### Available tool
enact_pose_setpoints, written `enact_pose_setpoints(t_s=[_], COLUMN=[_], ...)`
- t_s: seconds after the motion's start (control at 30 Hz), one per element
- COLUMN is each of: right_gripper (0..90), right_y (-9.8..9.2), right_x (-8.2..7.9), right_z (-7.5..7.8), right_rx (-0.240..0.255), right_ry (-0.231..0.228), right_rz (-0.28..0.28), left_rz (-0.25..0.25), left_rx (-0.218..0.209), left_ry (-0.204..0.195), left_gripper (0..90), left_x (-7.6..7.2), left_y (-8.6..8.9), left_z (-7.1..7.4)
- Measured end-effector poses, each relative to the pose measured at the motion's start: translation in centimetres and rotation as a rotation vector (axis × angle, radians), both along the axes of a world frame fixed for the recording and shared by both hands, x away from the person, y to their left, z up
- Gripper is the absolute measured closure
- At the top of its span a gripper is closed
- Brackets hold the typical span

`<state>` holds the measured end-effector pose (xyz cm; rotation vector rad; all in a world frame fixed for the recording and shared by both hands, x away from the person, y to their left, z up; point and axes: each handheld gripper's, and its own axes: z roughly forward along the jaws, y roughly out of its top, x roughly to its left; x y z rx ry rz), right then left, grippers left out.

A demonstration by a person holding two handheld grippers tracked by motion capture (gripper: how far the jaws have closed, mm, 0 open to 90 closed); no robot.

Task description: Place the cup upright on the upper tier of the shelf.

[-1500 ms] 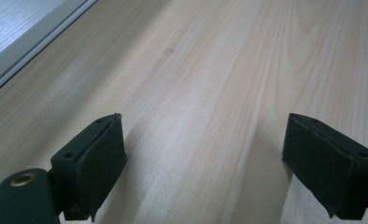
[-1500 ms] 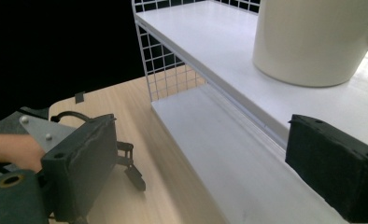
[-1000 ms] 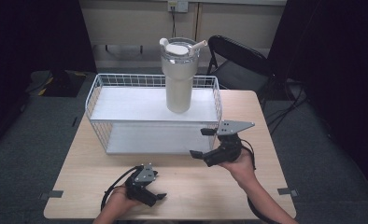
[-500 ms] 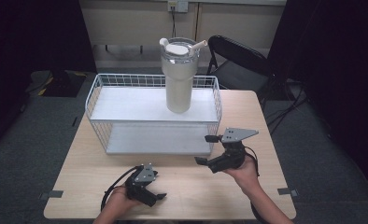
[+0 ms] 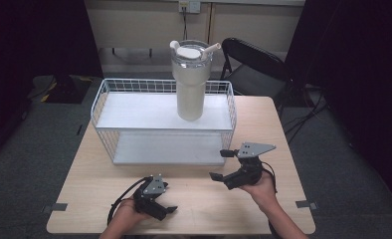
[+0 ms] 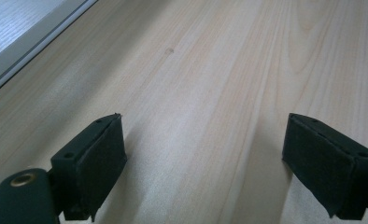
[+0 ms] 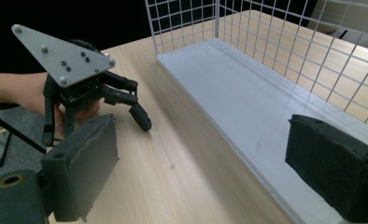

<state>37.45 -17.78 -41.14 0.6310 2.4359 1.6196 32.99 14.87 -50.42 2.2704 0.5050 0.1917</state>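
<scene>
rack (image 5: pixel 134 107) and tumbler (image 5: pixel 190 82) are the things at stake. in the high view the white wire rack sits at the middle of the desk (image 5: pixel 283 129), toward its far edge, with its long axis running left to right along that edge. the tumbler stands upright on the top shelf, right of centre, with its long axis vertical and its straw slanting up toward the far right corner. the right gripper (image 5: pixel 222 164) has drawn back a little from the rack's near right corner toward the near edge. its jaws are spread and hold nothing. the left gripper (image 5: pixel 166 199) has stayed low by the near edge, left of centre, also spread and empty. that retreat suggests no reach for the tumbler is under way yet, and everything remains to be done.

in the left gripper view the two pads stand wide apart over bare wood, with nothing between them. the rack's pale base edge crosses the top left corner.

in the right gripper view the jaws are wide apart, aimed along the rack's lower shelf (image 7: pixel 247 93). the wire wall (image 7: pixel 266 37) rises behind it. the person's other hand holds the left gripper on the desk just off the shelf's near edge, its fingers apart.
</scene>
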Motion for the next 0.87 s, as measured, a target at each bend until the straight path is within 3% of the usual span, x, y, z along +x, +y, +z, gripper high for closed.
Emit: enact_pose_setpoints(t_s=[0.4,0.87], right_gripper=[8.7,8.7], right_y=[-0.7,-1.4], right_x=[-0.4,-0.7], right_z=[-2.3,-5.7], right_rx=[-0.023,-0.140], right_ry=[0.017,0.037], right_rz=[-0.004,-0.025], left_rz=[0.000,0.000], left_rx=[-0.001,-0.001], left_ry=[0.000,0.000], left_gripper=[12.4,12.4], left_x=[0.0,0.0], left_y=[0.0,0.0], left_z=[0.0,0.0])
